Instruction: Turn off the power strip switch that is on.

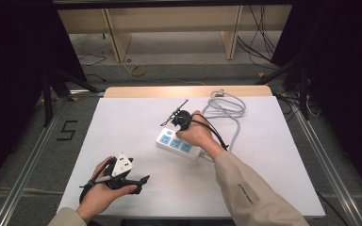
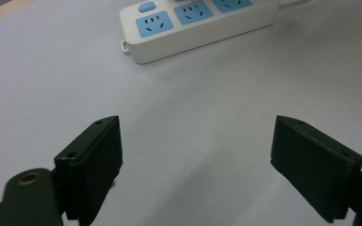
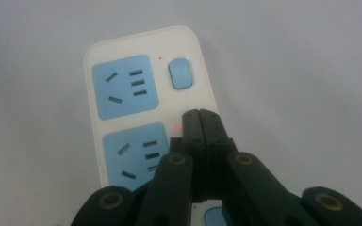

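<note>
Power strip (image 1: pixel 178 144) lying flat mid-table on white sheet (image 1: pixel 122 132), blue sockets facing up, grey cord (image 1: pixel 231 113) looped behind it. Right gripper (image 3: pixel 200 123) jaws pressed fully together, nothing between them, tips down on strip's top face right next to tiny red light (image 3: pixel 176 127), between two blue switches (image 3: pixel 179 73). Left gripper (image 1: pixel 139 181) parked near front edge of table, well apart from strip, jaws spread wide, holding nothing, just bare sheet between them.
</note>
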{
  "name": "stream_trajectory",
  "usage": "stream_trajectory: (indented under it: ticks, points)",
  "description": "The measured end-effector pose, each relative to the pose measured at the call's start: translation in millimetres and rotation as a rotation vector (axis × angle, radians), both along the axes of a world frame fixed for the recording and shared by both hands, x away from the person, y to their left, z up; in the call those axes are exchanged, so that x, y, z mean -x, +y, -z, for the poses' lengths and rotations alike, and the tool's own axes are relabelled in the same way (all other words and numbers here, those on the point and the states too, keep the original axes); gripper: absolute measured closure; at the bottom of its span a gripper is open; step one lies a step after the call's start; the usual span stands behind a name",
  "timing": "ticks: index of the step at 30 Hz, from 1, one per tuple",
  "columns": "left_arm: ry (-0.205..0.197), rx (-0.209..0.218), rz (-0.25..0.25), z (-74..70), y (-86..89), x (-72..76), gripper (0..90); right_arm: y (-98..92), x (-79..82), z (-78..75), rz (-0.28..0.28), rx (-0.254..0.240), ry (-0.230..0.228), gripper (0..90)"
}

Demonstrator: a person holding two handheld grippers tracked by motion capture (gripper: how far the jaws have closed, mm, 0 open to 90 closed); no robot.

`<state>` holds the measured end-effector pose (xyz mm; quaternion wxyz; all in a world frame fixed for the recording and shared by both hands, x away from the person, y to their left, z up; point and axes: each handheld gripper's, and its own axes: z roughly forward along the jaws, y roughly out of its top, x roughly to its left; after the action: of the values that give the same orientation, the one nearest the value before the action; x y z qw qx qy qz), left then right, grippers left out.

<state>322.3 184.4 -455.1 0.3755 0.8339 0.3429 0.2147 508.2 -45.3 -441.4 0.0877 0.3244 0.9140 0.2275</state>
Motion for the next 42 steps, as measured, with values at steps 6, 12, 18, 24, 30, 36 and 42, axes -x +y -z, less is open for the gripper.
stream_trajectory:
  ticks: [6, 12, 18, 24, 30, 36, 42]
  points:
    - [0.0, 0.0, 0.0, 0.0, 0.0, 0.0, 16.7, -0.2, 0.1, -0.1, 0.002, 0.001, 0.001, 90.0]
    - [0.001, 0.0, 0.0, 0.1, 0.0, -0.1, 16.7, -0.1, 0.4, 0.2, 0.0, -0.001, -0.006, 90.0]
    - [0.001, -0.002, 0.001, 0.0, 0.3, -0.2, 16.7, -0.9, -0.1, 0.0, 0.001, -0.003, 0.001, 90.0]
    - [0.001, -0.001, 0.0, 0.1, 0.1, -0.3, 16.7, -0.5, 0.1, -0.2, 0.0, 0.0, 0.0, 90.0]
    - [0.002, -0.002, 0.001, 0.1, 0.3, -0.3, 16.7, -0.3, 0.3, -0.1, 0.001, 0.0, -0.003, 90.0]
    - [0.003, -0.001, 0.001, 0.2, -0.2, -0.3, 16.8, -1.5, 0.0, -2.8, -0.004, -0.009, -0.007, 90.0]
    - [0.004, 0.0, 0.0, 0.2, -0.1, -0.4, 16.7, -1.5, 0.0, -2.9, -0.004, -0.009, -0.005, 90.0]
